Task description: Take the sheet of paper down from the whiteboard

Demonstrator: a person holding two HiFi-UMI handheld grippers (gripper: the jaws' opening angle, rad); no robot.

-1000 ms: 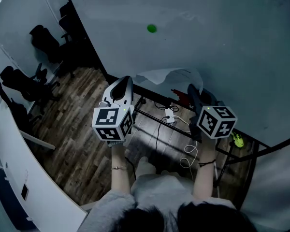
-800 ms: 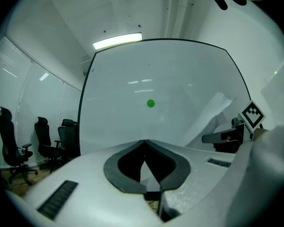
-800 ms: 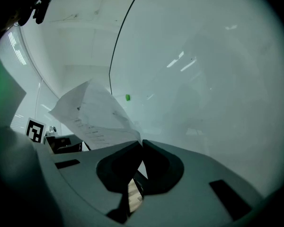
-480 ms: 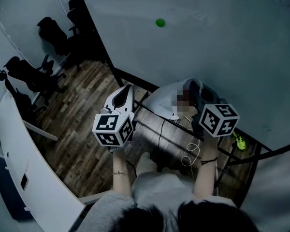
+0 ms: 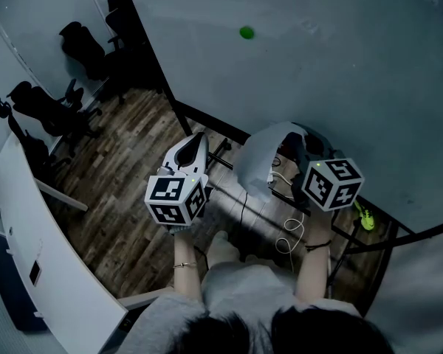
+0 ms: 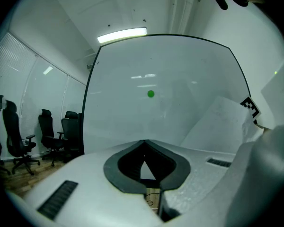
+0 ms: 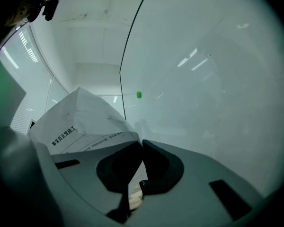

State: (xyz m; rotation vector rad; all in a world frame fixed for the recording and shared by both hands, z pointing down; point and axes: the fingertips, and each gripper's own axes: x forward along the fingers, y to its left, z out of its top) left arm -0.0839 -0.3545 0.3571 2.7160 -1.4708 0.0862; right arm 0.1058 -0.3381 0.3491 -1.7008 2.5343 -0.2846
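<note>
Dim office, a wide white whiteboard (image 5: 340,72) ahead. Pinches a curled white printed sheet of paper (image 5: 255,161) between the closed jaws of the right gripper (image 5: 299,144), bowed leftward before the board's lower edge. Holds the left gripper (image 5: 198,140) near it, jaws pressed together on nothing. Shows a small round green magnet (image 5: 246,32) higher up the board.

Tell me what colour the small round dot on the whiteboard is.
Green. The dot on the whiteboard shows best in the head view.
</note>
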